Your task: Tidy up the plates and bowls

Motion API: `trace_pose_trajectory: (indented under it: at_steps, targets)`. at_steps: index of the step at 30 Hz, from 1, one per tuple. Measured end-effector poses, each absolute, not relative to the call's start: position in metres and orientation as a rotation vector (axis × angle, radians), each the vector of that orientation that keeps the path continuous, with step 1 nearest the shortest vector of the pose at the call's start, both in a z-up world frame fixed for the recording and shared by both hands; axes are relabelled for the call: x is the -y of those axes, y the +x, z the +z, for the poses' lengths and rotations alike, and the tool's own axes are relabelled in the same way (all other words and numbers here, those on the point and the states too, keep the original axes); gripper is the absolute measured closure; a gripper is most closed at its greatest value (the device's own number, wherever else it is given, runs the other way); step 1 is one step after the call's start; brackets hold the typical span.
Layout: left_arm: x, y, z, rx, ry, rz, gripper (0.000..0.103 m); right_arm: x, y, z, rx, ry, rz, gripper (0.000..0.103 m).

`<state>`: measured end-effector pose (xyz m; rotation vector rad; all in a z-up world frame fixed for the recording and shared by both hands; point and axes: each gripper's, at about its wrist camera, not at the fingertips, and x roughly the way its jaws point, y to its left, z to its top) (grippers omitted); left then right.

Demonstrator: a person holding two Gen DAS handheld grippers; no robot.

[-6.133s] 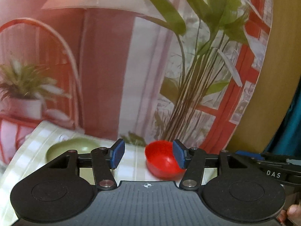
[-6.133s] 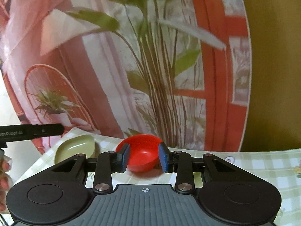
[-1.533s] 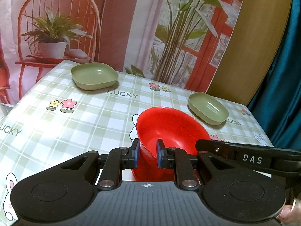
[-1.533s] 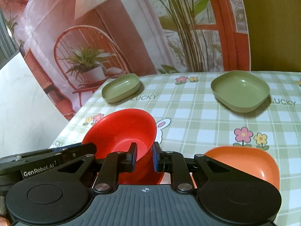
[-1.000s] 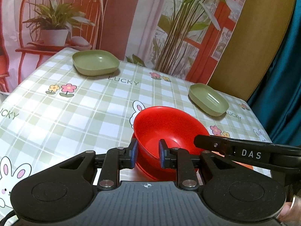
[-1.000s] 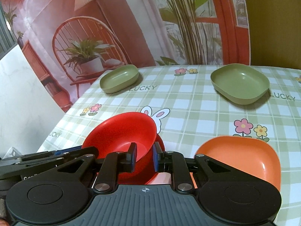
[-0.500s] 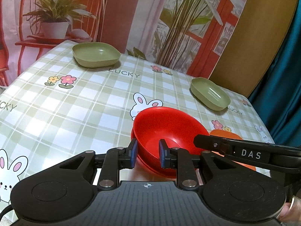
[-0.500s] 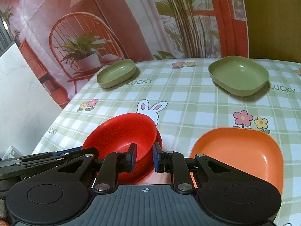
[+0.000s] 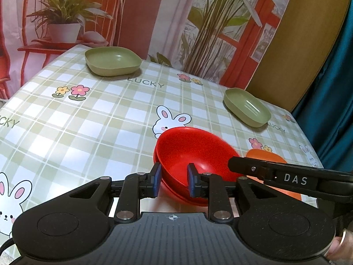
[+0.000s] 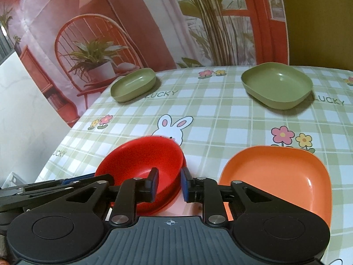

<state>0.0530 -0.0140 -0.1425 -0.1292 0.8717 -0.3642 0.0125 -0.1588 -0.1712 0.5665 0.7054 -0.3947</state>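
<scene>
A red bowl (image 9: 194, 152) (image 10: 143, 161) rests nested in a second red bowl on the checked tablecloth. My left gripper (image 9: 174, 180) straddles the bowl's near rim, one blue pad outside the wall and one inside. Its jaws are opening and the pads no longer press the wall. My right gripper (image 10: 169, 182) straddles the bowl's right rim in the same way. Its jaws are opening too, with a small gap at the outer pad. An orange plate (image 10: 278, 176) (image 9: 264, 155) lies just right of the bowls.
Two green square dishes stand at the back of the table, one at the left (image 9: 112, 63) (image 10: 132, 85) and one at the right (image 9: 247, 107) (image 10: 276, 86). A printed backdrop hangs right behind the far table edge. A teal curtain (image 9: 331, 101) hangs at the right.
The red bowl, held up in front of the backdrop seconds ago, has come down into the second red bowl. In the last half second both pairs of jaws have widened slightly.
</scene>
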Motion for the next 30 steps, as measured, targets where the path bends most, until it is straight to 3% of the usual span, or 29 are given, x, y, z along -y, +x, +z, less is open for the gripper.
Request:
trace_pose_trajectory:
  at_steps: [6, 20, 23, 26, 30]
  targets:
    - [0.011, 0.053, -0.142, -0.866, -0.138, -0.347, 0.068, 0.161, 0.010, -0.170, -0.694, 0.570, -0.407, 0.080]
    - [0.004, 0.065, -0.123, -0.796, -0.125, -0.346, 0.068, 0.162, 0.007, -0.162, -0.650, 0.585, -0.423, 0.076]
    - [-0.003, 0.071, -0.110, -0.755, -0.104, -0.345, 0.066, 0.163, 0.008, -0.159, -0.640, 0.584, -0.417, 0.073]
    - [-0.012, 0.075, -0.100, -0.723, -0.106, -0.334, 0.057, 0.163, 0.009, -0.155, -0.627, 0.579, -0.406, 0.069]
    - [-0.023, 0.081, -0.088, -0.691, -0.108, -0.326, 0.056, 0.165, 0.009, -0.146, -0.607, 0.592, -0.404, 0.052]
